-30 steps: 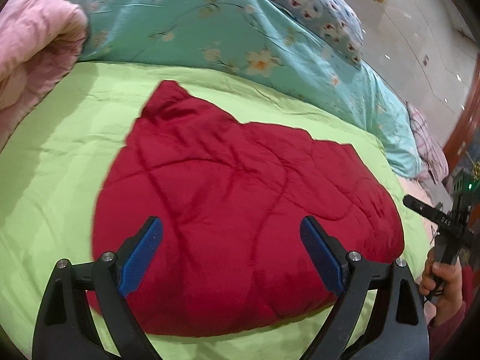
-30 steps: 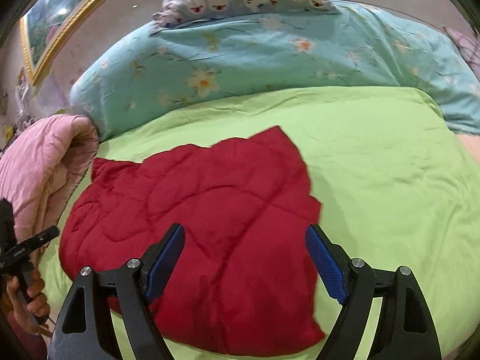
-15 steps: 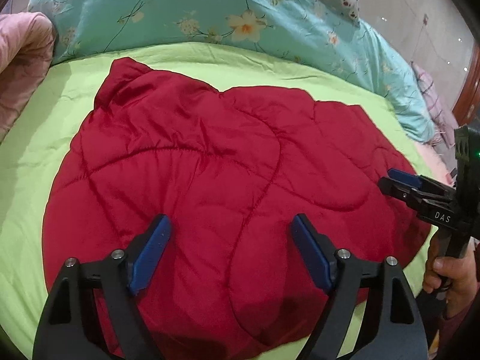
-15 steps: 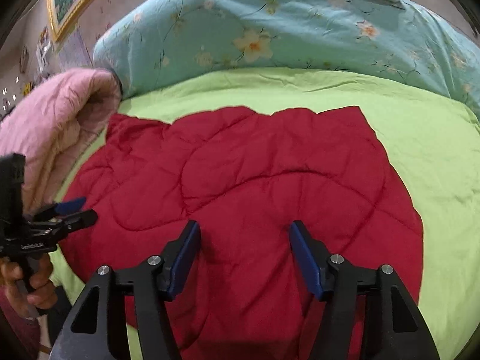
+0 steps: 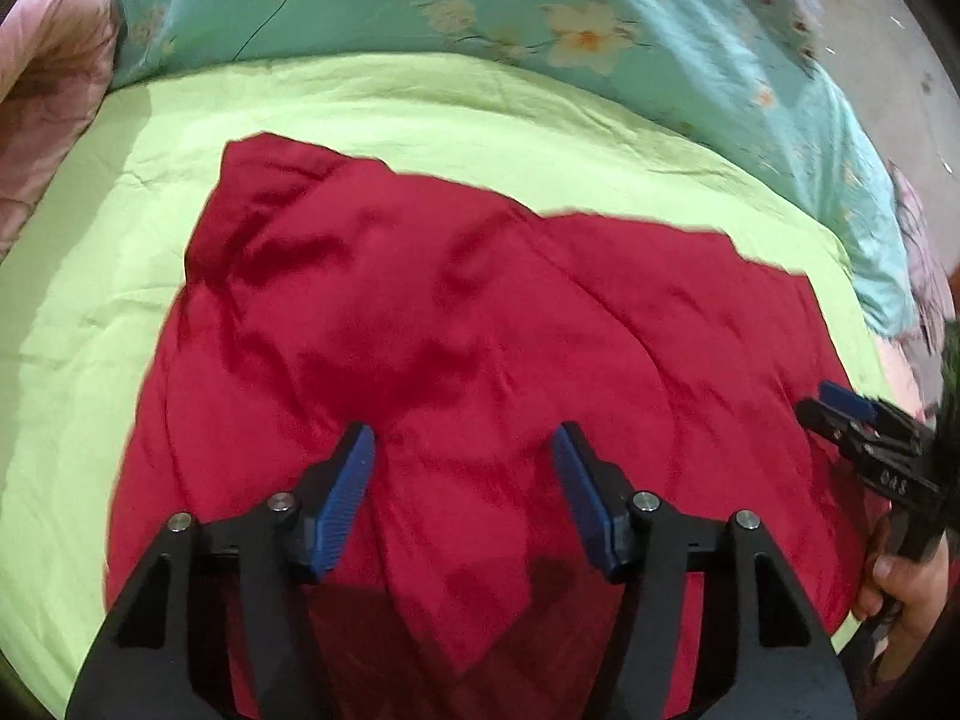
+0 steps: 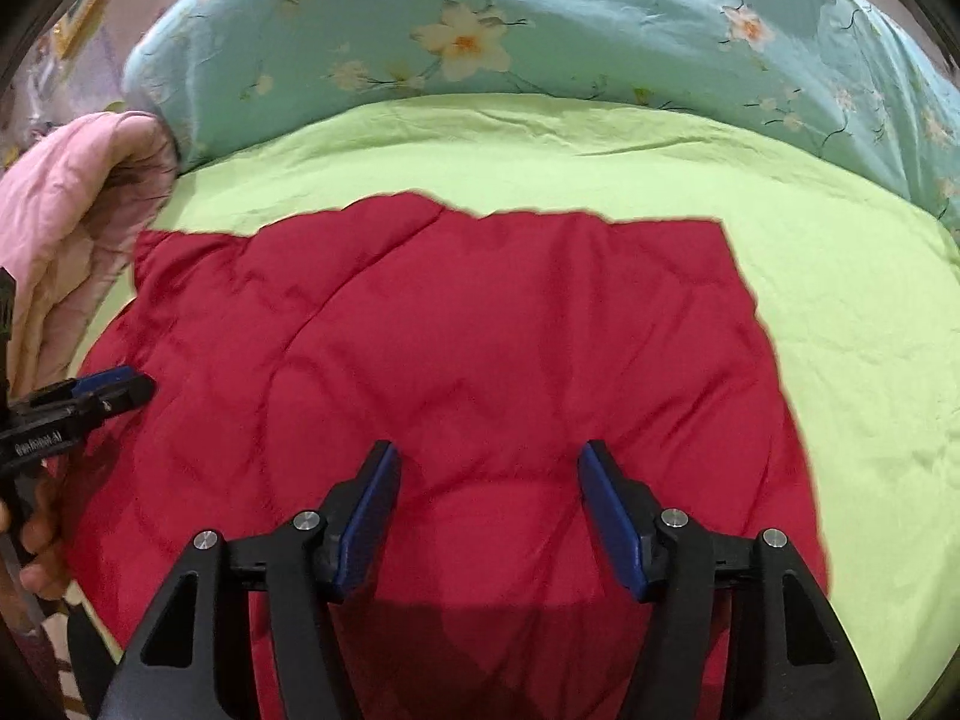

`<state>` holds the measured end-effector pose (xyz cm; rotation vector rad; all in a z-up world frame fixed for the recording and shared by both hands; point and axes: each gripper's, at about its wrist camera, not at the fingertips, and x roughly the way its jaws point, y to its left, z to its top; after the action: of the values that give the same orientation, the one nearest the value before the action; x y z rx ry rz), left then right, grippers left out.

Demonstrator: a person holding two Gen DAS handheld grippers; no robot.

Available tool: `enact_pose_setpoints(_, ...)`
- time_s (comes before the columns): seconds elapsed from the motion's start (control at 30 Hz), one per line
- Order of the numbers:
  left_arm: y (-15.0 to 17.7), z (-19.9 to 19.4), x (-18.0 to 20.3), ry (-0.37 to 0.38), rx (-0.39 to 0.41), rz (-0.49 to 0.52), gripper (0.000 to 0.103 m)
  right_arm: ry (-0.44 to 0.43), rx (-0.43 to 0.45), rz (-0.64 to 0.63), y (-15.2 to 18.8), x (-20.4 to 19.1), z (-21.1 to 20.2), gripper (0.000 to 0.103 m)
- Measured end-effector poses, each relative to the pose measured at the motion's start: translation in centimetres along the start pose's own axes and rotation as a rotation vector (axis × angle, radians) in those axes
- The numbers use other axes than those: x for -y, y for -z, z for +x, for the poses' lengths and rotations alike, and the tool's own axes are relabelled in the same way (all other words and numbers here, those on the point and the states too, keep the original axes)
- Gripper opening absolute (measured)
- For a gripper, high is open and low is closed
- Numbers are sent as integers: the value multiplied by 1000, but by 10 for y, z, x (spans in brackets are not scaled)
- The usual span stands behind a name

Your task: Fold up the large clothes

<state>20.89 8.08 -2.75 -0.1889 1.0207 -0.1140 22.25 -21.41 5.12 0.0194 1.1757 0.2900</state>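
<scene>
The red quilted garment point(image 6: 456, 360) lies spread flat on the green bed sheet point(image 6: 840, 312), toward the near edge of the bed, its far edge well short of the floral teal duvet point(image 6: 540, 18). Judged from its padded stitching, it is soft, bulky and light, and slightly slippery; take hold at the near hem, pinching the full thickness. The left tool point(image 5: 462, 492) hangs over the fabric, jaws closing, nothing yet pinched between them. The right tool point(image 6: 486, 510) stands released above the hem. A pink quilt point(image 6: 66, 210) sits at the left edge.
</scene>
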Motion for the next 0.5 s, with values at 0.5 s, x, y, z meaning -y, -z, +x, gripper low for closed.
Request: enact_pose_setpoints(0.5, -22, 51, -66, -44, -11, -212, 62, -27, 25, 232, 12, 68, 27, 64)
